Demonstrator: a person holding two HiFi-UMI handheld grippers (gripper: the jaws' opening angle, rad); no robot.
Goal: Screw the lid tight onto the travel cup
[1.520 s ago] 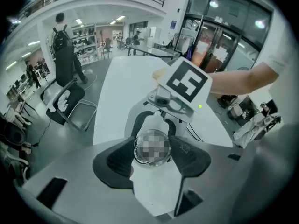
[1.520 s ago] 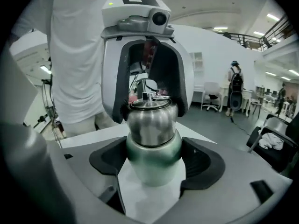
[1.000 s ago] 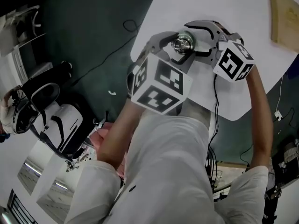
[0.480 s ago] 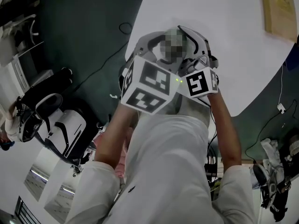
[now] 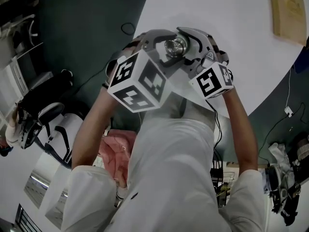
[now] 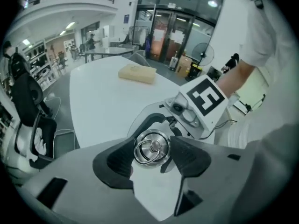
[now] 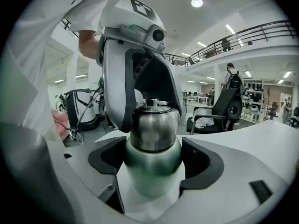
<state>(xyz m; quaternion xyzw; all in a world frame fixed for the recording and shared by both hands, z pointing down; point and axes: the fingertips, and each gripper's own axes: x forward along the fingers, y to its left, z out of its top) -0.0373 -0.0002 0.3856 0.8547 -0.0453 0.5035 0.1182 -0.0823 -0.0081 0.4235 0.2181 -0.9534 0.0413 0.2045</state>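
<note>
A steel travel cup [image 7: 153, 157] stands on the white table [image 5: 231, 28] near its rounded edge. Its steel lid [image 6: 152, 148], with a ring handle on top, sits on the cup's mouth [image 5: 175, 46]. My left gripper [image 6: 152, 154] comes down from above, and both its dark pads press on the lid's rim. From the side, my right gripper [image 7: 153, 161] has its pads against the cup's body below the lid. In the head view the left gripper [image 5: 166, 47] and right gripper [image 5: 187, 50] meet around the cup, which stands upright.
A beige block [image 5: 288, 13] lies far off on the table, also seen as the beige block [image 6: 137, 73]. The table edge curves just under my hands. A dark chair [image 5: 48, 124] and a cable [image 5: 130, 30] are on the floor to the left.
The left gripper has rolled about the lid, its marker cube swinging left. The right gripper has shifted in from the right, closer beside the left one.
</note>
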